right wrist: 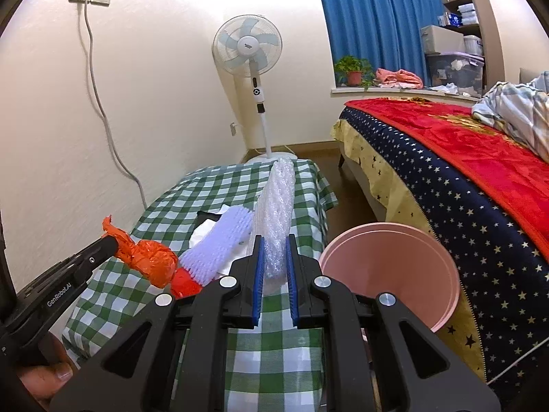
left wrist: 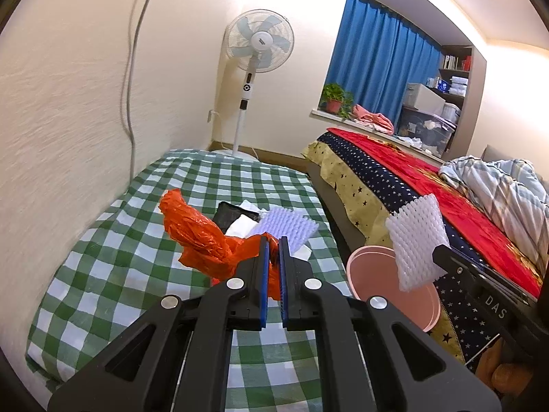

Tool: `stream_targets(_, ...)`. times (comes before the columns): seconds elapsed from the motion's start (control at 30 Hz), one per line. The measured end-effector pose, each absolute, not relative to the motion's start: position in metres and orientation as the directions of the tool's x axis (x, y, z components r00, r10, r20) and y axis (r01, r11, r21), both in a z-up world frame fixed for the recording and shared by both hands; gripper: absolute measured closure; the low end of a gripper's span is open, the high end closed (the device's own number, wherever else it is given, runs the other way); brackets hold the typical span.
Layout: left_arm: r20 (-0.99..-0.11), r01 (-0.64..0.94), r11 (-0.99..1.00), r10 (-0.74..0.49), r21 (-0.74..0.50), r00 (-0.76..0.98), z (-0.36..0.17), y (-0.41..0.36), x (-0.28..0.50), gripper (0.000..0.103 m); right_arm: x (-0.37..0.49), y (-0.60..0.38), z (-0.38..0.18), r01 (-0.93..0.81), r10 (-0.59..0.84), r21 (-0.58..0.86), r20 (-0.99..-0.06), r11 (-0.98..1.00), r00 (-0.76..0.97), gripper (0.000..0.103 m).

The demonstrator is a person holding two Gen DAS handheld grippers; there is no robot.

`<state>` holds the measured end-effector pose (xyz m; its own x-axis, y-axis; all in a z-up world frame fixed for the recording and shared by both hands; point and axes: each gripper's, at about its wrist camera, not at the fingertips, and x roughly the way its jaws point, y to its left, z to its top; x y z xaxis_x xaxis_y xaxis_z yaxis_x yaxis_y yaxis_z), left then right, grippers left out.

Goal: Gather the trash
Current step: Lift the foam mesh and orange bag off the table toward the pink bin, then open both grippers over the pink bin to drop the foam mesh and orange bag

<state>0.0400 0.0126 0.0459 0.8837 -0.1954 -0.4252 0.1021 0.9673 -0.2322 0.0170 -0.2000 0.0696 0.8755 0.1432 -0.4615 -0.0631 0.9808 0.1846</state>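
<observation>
**Two pieces of trash gripped beside one pink bin**

The left tongs [left wrist: 273,240] are clenched on one crumpled orange plastic bag [left wrist: 197,231], lifted over the table [left wrist: 113,257] with its green-and-white checked cloth. The right tongs [right wrist: 274,240] are clamped on one white foam net sleeve [right wrist: 276,213], held upright; in the left view this sleeve [left wrist: 417,240] hangs just above the rim of the bin.

There is one pink bin [right wrist: 387,274], standing between the table and the bed [right wrist: 463,171]. The visible part of its inside shows only bare pink wall; its bottom is hidden.

On the table, beyond the orange bag, lies a small heap: one more white foam net [left wrist: 286,225], one black packet [left wrist: 228,214], and some white paper [left wrist: 240,225] partly under them; how many sheets cannot be told.

Past the far end of the table stands one white fan [left wrist: 259,43]. One potted plant [left wrist: 334,98] sits on the window ledge.
</observation>
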Motion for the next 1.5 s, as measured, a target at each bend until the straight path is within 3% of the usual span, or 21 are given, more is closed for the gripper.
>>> stream_targets(1.03, -0.421, 0.277, 0.946, -0.322, -0.167, 0.848, 0.03, -0.057, 0.067, 0.098, 0.036, -0.266, 0.033, 0.118, -0.006, 0.179, -0.524, 0.977, 0.852, 0.09)
stream_targets(1.5, -0.449, 0.391, 0.905, -0.423, -0.167, 0.787, 0.014, -0.123, 0.089, 0.098, 0.046, -0.313, 0.019, 0.243, -0.098, 0.194, -0.556, 0.95, 0.826, 0.09)
